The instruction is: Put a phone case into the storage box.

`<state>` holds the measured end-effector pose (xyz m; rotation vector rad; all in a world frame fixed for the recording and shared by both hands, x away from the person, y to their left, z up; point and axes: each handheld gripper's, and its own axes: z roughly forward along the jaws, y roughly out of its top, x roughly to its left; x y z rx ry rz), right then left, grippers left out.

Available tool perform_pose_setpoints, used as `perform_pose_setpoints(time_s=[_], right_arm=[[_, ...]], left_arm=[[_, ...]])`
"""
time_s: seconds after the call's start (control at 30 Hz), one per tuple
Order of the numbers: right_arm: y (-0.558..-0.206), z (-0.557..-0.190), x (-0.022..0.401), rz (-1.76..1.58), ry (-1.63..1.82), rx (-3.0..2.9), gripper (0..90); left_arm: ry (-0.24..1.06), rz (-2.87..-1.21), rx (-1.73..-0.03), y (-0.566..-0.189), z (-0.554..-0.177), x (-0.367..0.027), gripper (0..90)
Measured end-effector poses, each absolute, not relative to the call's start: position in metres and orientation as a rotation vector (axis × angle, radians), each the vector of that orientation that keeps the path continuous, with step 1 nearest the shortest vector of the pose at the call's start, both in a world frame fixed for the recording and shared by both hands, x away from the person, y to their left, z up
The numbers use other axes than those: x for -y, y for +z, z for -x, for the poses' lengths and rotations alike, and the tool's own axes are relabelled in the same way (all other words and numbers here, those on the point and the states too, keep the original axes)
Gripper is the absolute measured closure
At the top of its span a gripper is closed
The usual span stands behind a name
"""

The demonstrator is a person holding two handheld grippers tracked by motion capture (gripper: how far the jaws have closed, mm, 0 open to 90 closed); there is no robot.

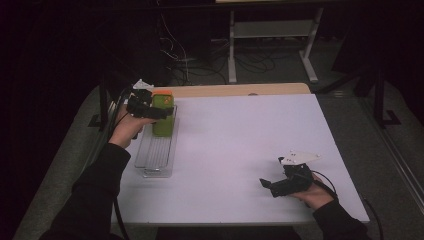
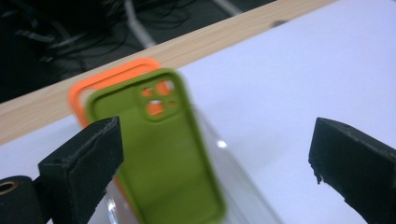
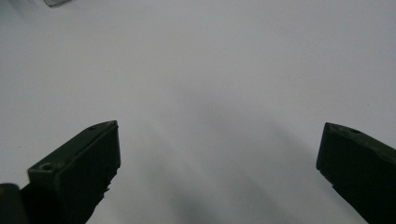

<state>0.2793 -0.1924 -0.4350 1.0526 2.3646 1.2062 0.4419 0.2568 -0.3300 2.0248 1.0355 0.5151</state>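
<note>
Left hand-held gripper point(image 2: 217, 158) spread beside green phone case point(image 2: 159, 149); right hand-held gripper point(image 3: 219, 158) spread; branding unreadable, perhaps blur.

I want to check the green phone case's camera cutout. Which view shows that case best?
The left gripper view: the green case stands close up, cutout facing the camera, an orange case behind it. The high view shows it small in the clear tray. The right gripper view gives bare table.

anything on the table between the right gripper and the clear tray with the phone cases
No. In the high view the white table is bare between the right gripper and the clear tray holding the green phone case and orange phone case.
</note>
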Motion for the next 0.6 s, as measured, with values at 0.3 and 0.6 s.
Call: perform_pose_setpoints(time_s=[0.3, 0.6], right_arm=[[-0.433, -0.279, 0.192, -1.056, 1.214, -2.367, 0.0], [-0.425, -0.279, 0.194, -1.045, 1.242, -2.357, 0.0]], left_arm=[[0.421, -2.002, -0.870, -0.322, -0.394, -0.256, 3.1], [0.388, -2.023, -0.783, -0.335, -0.353, -0.259, 3.1]])
